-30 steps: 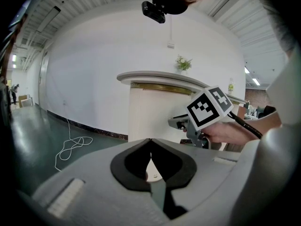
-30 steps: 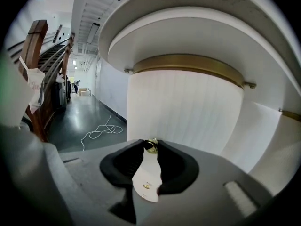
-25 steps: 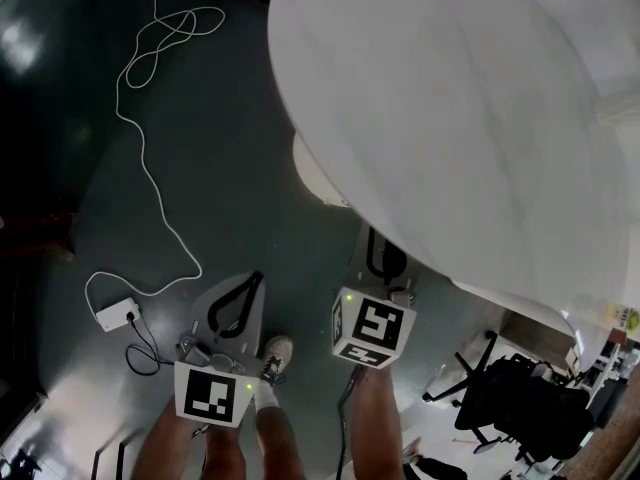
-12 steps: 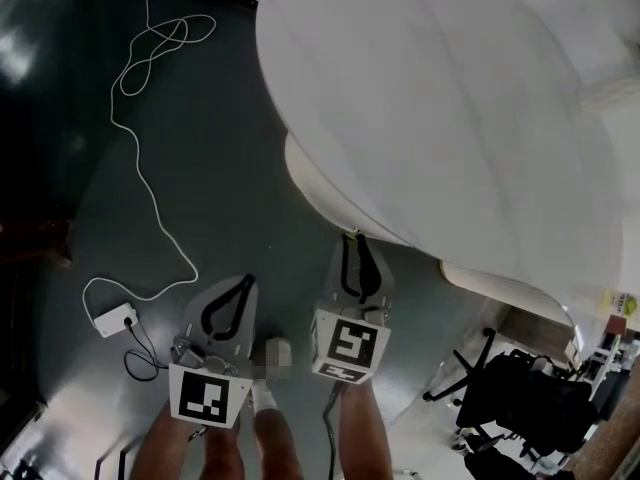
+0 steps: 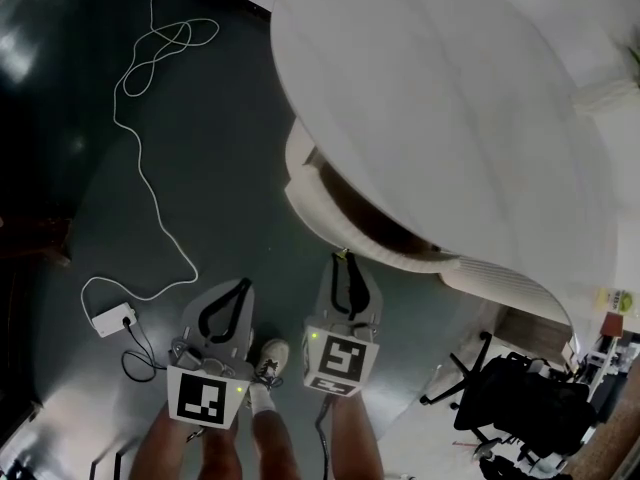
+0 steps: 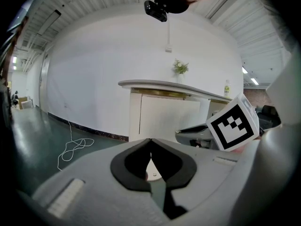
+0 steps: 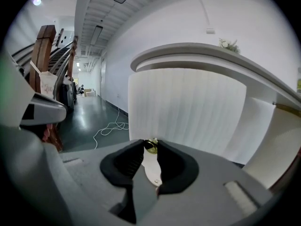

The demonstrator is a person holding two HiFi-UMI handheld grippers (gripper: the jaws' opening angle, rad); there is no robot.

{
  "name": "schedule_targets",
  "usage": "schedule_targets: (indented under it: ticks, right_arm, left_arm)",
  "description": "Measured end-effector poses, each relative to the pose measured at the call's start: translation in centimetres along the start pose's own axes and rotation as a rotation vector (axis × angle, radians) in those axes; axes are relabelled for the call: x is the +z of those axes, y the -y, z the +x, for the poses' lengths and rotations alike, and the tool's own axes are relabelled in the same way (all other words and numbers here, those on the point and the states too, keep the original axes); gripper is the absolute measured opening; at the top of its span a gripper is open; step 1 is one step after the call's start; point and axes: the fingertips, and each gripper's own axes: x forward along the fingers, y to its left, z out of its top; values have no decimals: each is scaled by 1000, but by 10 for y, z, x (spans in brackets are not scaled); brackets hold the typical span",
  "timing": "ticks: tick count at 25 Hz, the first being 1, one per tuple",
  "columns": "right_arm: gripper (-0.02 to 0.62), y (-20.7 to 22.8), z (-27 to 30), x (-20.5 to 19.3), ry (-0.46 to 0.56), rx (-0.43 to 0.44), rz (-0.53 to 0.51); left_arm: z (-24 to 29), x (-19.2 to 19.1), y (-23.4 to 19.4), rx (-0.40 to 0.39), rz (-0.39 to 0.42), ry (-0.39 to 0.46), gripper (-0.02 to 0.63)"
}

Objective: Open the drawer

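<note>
A white curved drawer [image 5: 322,211] stands partly out from under the white counter top [image 5: 450,118], with a dark gap behind its front. In the right gripper view its fluted front [image 7: 188,107] fills the middle, with a small brass knob [image 7: 151,145] on it. My right gripper [image 7: 150,144] is shut on that knob; in the head view it [image 5: 346,259] meets the drawer's lower front. My left gripper [image 5: 243,284] hangs to the left over the floor, away from the drawer. It [image 6: 150,141] is shut with nothing between its fingers.
A white cable [image 5: 150,118] loops over the dark floor to a power adapter [image 5: 112,317] at the left. A black office chair [image 5: 510,398] stands at the lower right. The person's shoe [image 5: 272,353] is between the grippers. A small plant [image 6: 179,67] stands on the counter.
The drawer has slid out from under the counter as my right gripper drew back with the knob. The left gripper has barely shifted.
</note>
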Motion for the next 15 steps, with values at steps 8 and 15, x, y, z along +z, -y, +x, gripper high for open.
schedule_targets:
  ticks: [8,15]
  right_arm:
    - [94,-13,-22,-15,-12,-2,17]
    - [94,-25,-39,-23,-21,-4,32]
  left_arm:
    - [-13,-4,0,11,-10,11,11]
    - [-26,-14,2,6,-17,-16,11]
